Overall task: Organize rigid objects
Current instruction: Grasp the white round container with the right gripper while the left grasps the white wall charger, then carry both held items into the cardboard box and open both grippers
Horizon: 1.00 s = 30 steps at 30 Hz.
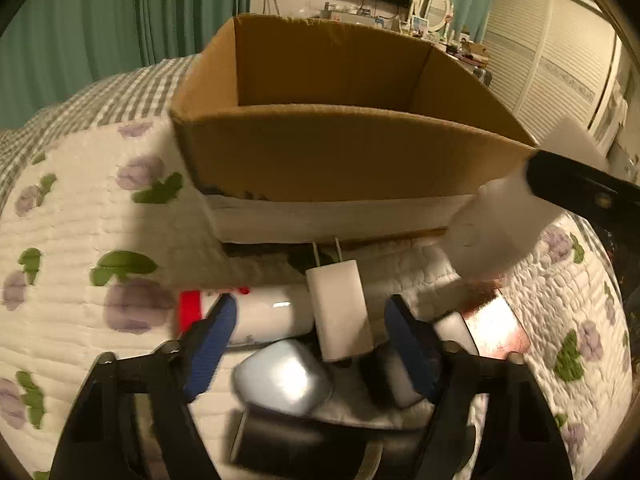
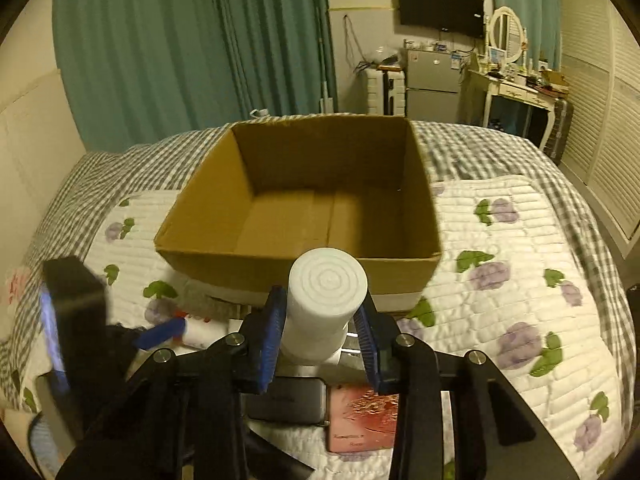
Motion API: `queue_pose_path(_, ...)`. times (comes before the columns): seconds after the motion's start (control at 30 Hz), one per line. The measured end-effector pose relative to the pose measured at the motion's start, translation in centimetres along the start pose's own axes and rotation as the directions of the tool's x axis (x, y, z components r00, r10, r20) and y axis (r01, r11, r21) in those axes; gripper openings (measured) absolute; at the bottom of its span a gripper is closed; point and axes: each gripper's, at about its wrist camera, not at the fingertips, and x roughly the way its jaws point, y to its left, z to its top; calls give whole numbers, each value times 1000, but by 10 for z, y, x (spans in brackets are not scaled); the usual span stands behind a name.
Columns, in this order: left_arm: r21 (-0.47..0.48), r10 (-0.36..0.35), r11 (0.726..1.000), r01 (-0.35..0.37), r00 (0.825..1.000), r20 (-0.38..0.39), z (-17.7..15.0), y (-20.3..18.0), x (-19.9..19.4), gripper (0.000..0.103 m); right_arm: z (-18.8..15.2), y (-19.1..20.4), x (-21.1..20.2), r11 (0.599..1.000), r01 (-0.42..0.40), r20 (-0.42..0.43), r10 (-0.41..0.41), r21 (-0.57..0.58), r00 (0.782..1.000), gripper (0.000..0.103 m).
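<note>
An open, empty cardboard box (image 2: 304, 276) sits on the quilted bed; it also shows in the left wrist view (image 1: 352, 156). My right gripper (image 2: 320, 336) is shut on a white bottle (image 2: 326, 304), held just in front of the box's near wall; the bottle also shows in the left wrist view (image 1: 496, 232). My left gripper (image 1: 310, 340) is open above a pile: a white plug charger (image 1: 340, 312), a white tube with a red band (image 1: 256, 316) and a shiny pale-blue object (image 1: 284, 380).
A pink card (image 2: 362, 420) and a dark flat case (image 2: 288, 400) lie under my right gripper. The left gripper's black body (image 2: 76, 328) stands at the left. A floral quilt (image 2: 520, 280) covers the bed. Curtains, fridge and dresser stand behind.
</note>
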Motion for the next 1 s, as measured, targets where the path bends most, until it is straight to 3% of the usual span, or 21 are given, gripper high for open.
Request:
queue_pose_path(0.03, 21, 4, 1000, -4, 1000, 10, 1, -4, 3, 43, 0, -2, 0, 1000, 7, -1, -7, 0, 1000, 34)
queue_pose_path(0.07, 46, -17, 999, 17, 1000, -4, 3, -9, 8, 34, -1, -5, 0, 1000, 9, 1, -9, 6, 1000, 34)
queue_pose_path(0.33, 76, -18, 997, 21, 999, -29, 11, -17, 21, 30, -2, -3, 2, 1000, -7, -4, 7, -7, 1000, 34)
queue_pose_path(0.47, -7, -99, 995, 99, 994, -51, 11, 6, 9, 29, -2, -5, -6, 1000, -10, 6, 9, 9, 1000, 34)
queue_pose_path(0.63, 44, -97, 994, 99, 994, -43, 16, 8, -23, 29, 5, -6, -31, 1000, -6, 49, 6, 4, 999, 34)
queue_pose_path(0.87, 89, -109, 991, 105, 993, 48, 39, -6, -82, 29, 27, 0, -69, 1000, 2, 118, 0, -18, 993, 33)
queue_pose_path(1.0, 67, -103, 993, 97, 990, 100, 61, -15, -102, 29, 46, -1, -79, 1000, 7, 148, -3, -29, 989, 33)
